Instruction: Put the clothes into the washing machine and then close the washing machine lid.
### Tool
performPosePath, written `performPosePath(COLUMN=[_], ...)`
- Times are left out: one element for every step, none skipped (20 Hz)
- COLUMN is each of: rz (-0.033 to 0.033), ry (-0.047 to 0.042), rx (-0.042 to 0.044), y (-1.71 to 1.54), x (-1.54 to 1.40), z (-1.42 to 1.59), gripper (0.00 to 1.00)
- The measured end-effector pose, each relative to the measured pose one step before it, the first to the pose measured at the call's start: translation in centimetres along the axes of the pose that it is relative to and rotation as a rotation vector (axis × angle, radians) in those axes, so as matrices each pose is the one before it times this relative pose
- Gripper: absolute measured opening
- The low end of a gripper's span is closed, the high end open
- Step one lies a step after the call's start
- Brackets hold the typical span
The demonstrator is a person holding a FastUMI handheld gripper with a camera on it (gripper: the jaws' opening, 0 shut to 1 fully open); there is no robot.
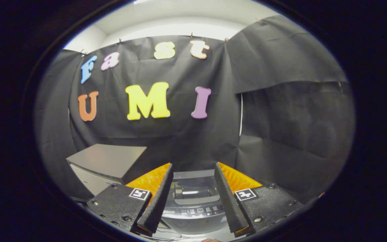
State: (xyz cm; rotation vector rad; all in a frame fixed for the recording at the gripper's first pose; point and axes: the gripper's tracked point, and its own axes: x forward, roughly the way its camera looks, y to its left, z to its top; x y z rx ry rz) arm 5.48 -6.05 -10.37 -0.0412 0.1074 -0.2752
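Note:
A small dark grey top-loading washing machine (193, 210) stands below and just ahead of my gripper (193, 168), seen through the gap between the two fingers. Its control panel faces me and its dark lid (193, 190) appears to lie flat on top. My gripper is open, its black ribbed fingers (160, 198) spread wide with nothing between them. It hovers above the machine, apart from it.
A grey box-shaped cabinet (108, 161) with a flat top stands to the left of the washing machine, at about finger height. Black cloth walls close in behind and to the right. A thin cable (166, 237) lies on the pale surface in front of the machine.

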Motion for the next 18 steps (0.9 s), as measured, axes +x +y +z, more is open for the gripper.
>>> performPosePath(rz=[0.01308, 0.01342, 0.01432, 0.0219, 0.02179, 0.02853, 0.02884, 0.01041, 0.01873, 0.00425, 0.00882, 0.00878, 0.00879, 0.01114, 0.00273, -0.00168, -0.00459, -0.00354], ry=[-0.03124, -0.02605, -0.02307, -0.02097, -0.01466, -0.0036, -0.00731, -0.00641, -0.01012, -0.00564, -0.00143, -0.00328, -0.00332, -0.00468, -0.00399, -0.00105, -0.00269, 0.00366], rx=[-0.01495, -0.01403, -0.01126, -0.00556, -0.00354, -0.00478, -0.0116, -0.01293, -0.00371, -0.00066, 0.00773, 0.00943, 0.00889, 0.00567, 0.00077, -0.00221, -0.0003, -0.00221], y=[-0.094, -0.191, -0.1, -0.083, 0.16, -0.047, 0.12, -0.529, -0.39, -0.363, -0.385, -0.258, -0.308, -0.221, -0.371, -0.502, -0.396, -0.319], x=[-1.495, -1.406, -1.393, -1.394, -1.359, -1.315, -1.211, -1.037, -0.962, -0.634, -0.791, -0.709, -0.387, -0.515, -0.296, -0.211, -0.152, -0.22], z=[1.058, 0.947, 0.865, 0.701, 0.586, 0.286, 0.225, 0.336, 0.432, 0.368, 0.129, 0.195, 0.287, 0.261, 0.22, 0.092, 0.112, -0.065], gripper=[0.78, 0.78, 0.8, 0.82, 0.84, 0.87, 0.89, 0.91, 0.93, 0.95, 0.97, 0.99, 1.0, 1.0, 1.0, 1.0, 1.0, 1.0])
